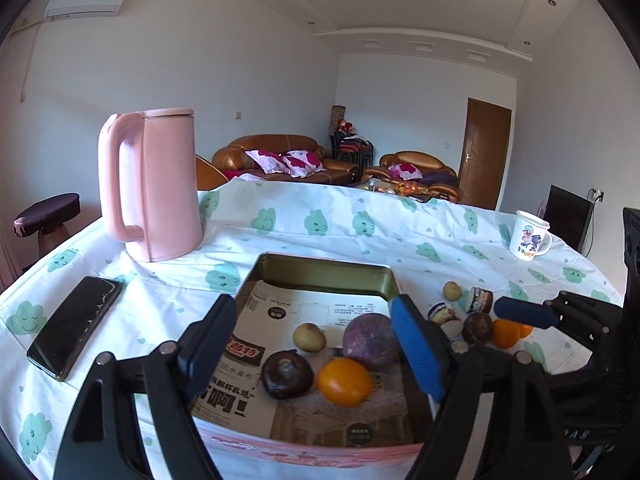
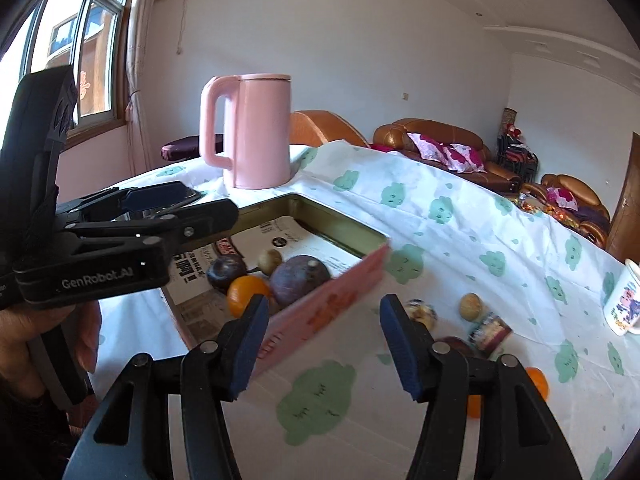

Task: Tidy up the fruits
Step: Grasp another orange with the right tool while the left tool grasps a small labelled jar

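A pink-sided tin box (image 1: 328, 268) lined with printed paper holds an orange (image 1: 345, 382), a dark plum-like fruit (image 1: 287, 374), a big purple fruit (image 1: 372, 340) and a small tan fruit (image 1: 309, 337). My left gripper (image 1: 312, 344) is open just over them with nothing between its pads. To the right of the box, a tan fruit (image 2: 471, 307), a dark fruit (image 1: 477, 328), oranges (image 2: 536, 382) and wrapped snacks (image 2: 490, 330) lie loose on the cloth. My right gripper (image 2: 325, 344) stands open and empty over the cloth beside the box's pink wall (image 2: 340, 300).
A tall pink kettle (image 1: 156, 184) stands behind the box at the left. A black phone (image 1: 76, 328) lies near the table's left edge. A printed mug (image 1: 530, 236) sits at the far right. A hand (image 2: 24, 340) holds the left gripper.
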{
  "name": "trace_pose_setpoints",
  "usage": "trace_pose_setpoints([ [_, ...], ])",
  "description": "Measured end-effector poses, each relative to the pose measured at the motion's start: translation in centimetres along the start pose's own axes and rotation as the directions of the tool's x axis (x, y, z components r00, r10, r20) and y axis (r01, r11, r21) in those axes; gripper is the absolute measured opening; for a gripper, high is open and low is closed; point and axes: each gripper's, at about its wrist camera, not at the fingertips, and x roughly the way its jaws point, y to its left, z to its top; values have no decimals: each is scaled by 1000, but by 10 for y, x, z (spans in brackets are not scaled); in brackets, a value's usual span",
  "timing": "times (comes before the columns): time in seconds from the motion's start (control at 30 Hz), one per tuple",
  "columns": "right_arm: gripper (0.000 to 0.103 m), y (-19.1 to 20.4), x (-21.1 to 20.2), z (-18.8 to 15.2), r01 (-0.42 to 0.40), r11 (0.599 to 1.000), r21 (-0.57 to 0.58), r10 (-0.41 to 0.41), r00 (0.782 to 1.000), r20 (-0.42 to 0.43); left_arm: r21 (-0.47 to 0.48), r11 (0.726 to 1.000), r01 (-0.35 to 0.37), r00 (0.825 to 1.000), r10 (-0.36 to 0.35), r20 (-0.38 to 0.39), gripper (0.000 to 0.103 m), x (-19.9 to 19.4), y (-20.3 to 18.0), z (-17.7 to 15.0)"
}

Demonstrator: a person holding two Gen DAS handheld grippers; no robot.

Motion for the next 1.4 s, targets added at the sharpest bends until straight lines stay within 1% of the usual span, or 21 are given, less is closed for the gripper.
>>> trace_pose_setpoints([
  [0.07, 61, -30, -10, -8, 77, 996, 41, -77, 997, -5, 22, 1000, 22, 1000, -22, 7, 87, 0, -16, 1],
  [0.13, 61, -60, -17, -15, 169, 982, 83, -168, 986, -22, 49, 998, 44, 999, -44, 0, 87, 4, -33, 1],
  [0.17, 61, -73, -19, -18, 202, 973, 109, -200, 979, -32, 62, 996, 57, 998, -57, -4, 87, 5, -41, 0],
  [0.27, 61, -106, -21, -25, 244, 949, 198, -235, 970, -65, 103, 991, 87, 996, -85, -21, 87, 12, -67, -1],
  [0.4, 61, -121, -13, -31, 226, 943, 245, -202, 972, -118, 164, 981, 104, 994, -97, -48, 87, 25, -98, -1],
  [0.5, 61, -125, -7, -32, 205, 942, 265, -173, 975, -136, 190, 976, 108, 993, -96, -69, 87, 36, -113, -1],
  [0.67, 61, -127, 10, -36, 171, 941, 292, -111, 972, -209, 192, 973, 125, 987, -102, -121, 87, 54, -121, 0],
  [0.73, 61, -135, 17, -40, 144, 932, 333, -64, 969, -239, 189, 973, 135, 982, -107, -153, 86, 61, -122, 0],
  [0.8, 61, -143, 18, -44, 112, 918, 382, -20, 971, -237, 181, 973, 143, 980, -114, -162, 86, 63, -122, 0],
  [0.83, 58, -146, 19, -45, 92, 911, 402, 4, 972, -233, 183, 972, 146, 979, -115, -170, 86, 64, -123, -1],
  [0.87, 52, -147, 19, -46, 71, 905, 420, 29, 974, -226, 190, 971, 149, 976, -114, -184, 86, 66, -124, -1],
  [0.93, 50, -149, 18, -48, 54, 898, 437, 46, 975, -216, 197, 966, 165, 968, -120, -222, 78, 73, -127, -3],
  [1.0, 50, -146, 18, -46, 62, 903, 425, 37, 975, -220, 209, 961, 182, 958, -124, -260, 66, 81, -131, -4],
  [1.1, 50, -142, 19, -44, 78, 913, 401, 17, 973, -228, 225, 955, 195, 941, -117, -319, 63, 95, -138, -6],
  [1.2, 50, -146, 19, -46, 68, 907, 416, 30, 974, -224, 222, 956, 191, 928, -102, -358, 55, 108, -140, -7],
  [1.27, 50, -147, 19, -46, 66, 905, 419, 33, 974, -224, 213, 960, 180, 930, -95, -356, 55, 111, -137, -6],
  [1.37, 50, -145, 19, -45, 76, 911, 405, 22, 973, -231, 173, 970, 170, 925, -97, -367, 55, 118, -128, -3],
  [1.4, 50, -145, 20, -45, 77, 912, 404, 21, 972, -232, 167, 972, 163, 924, -92, -370, 51, 120, -125, -3],
])
